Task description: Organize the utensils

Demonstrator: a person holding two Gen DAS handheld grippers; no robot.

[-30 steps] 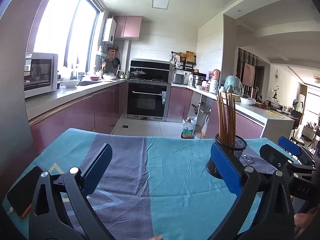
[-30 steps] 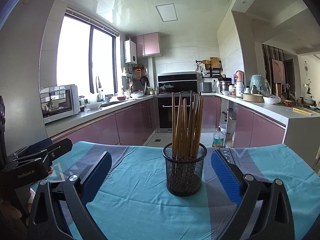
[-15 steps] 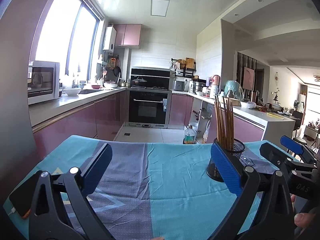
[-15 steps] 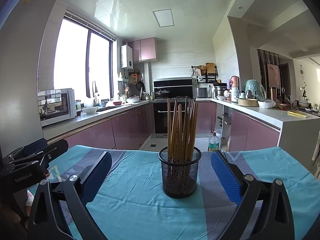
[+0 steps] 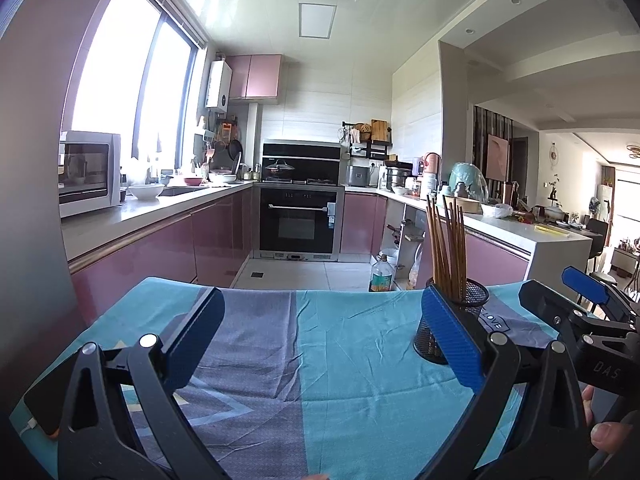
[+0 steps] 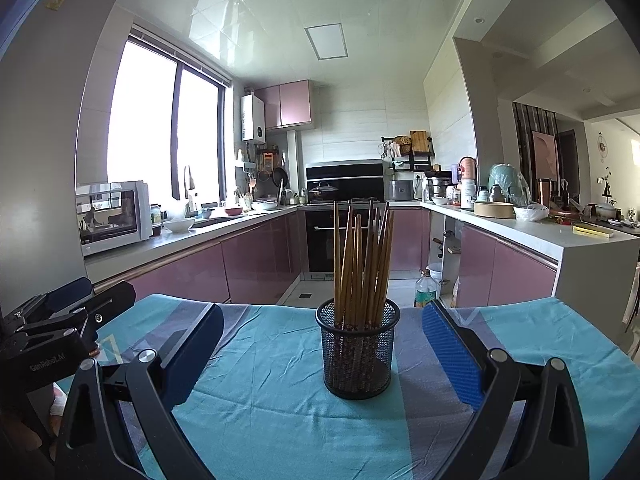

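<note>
2 grippers: both are spread wide and carry nothing — no chopstick sits between either pair of blue pads.

Landmark: the black mesh holder (image 6: pixel 357 350) stands upright on the teal-and-grey tablecloth (image 6: pixel 260 392); every place below is given from it.

Chopsticks (image 6: pixel 362 264): a bundle of brown sticks stands in the holder, fanning slightly against its rim. They lean outward because the cup is wider than the bundle, so the tips spread apart at the top.

Right gripper (image 6: pixel 320 356): lined up square on the holder, which sits just beyond the fingertips and between the lines of the 2 fingers, not touching either pad. Released and wide — a stance that would suit closing on the holder or on sticks, though which is meant cannot be told.

Left gripper (image 5: pixel 320 340): well to the left of the holder, facing bare cloth. In its own view the holder (image 5: pixel 454 320) is half hidden behind the right-hand pad. It looks parked, out of the way of the other gripper.

Hand: fingertips (image 5: pixel 604 436) of the person show at the edge of the left wrist view, beneath the right gripper's black body.

Cloth around the holder: no loose utensils visible on it in either view.

Task progress: judged from the lie of things, the sticks are already gathered in 1 container, so the sorting seems finished or nearly so; whether more utensils wait out of view cannot be told.

Risk: the holder is light mesh with a tall load, so a nudge from a pad near the top of the sticks could tip it.
</note>
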